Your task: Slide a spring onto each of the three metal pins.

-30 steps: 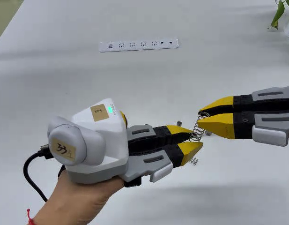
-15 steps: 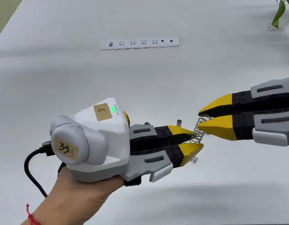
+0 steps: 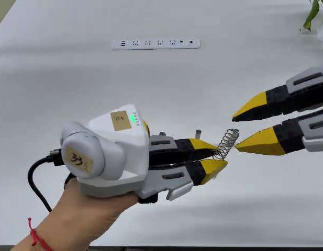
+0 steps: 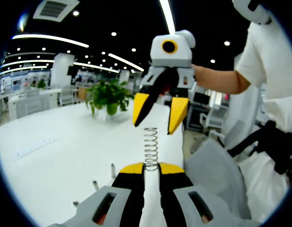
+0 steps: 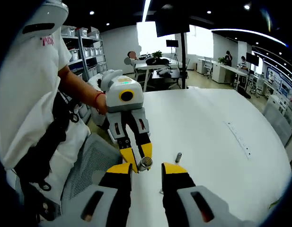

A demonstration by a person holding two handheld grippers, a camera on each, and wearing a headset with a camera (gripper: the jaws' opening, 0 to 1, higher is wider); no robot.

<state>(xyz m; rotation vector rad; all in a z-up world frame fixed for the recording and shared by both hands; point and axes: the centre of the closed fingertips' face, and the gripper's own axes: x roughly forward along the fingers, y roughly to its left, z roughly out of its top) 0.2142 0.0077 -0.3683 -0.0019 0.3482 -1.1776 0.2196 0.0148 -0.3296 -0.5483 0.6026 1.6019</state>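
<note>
the white worktop [image 3: 98,94] lies under both tools. the left tongs [image 3: 220,158] are pinched almost shut on the near end of a spring [image 3: 226,144]. the spring sticks out past their yellow tips, up off the worktop, slanting toward the right tongs [image 3: 235,133]. a second ago the right tongs were closed on the spring's far end. now their jaws stand wide apart and hold nothing, and they have backed off a little. the spring's free end sits just short of their tips, not touching either one. in the left gripper view the spring [image 4: 150,146] rises straight from the closed tips, with the open right tongs [image 4: 159,113] beyond it. this looks like a finished hand-over, with the left side alone carrying the spring. whether anything sits inside the coils cannot be told. one pin [image 3: 198,134] stands upright and bare on the worktop just behind the left tips, so threading the spring onto it is likely the next step.
</note>
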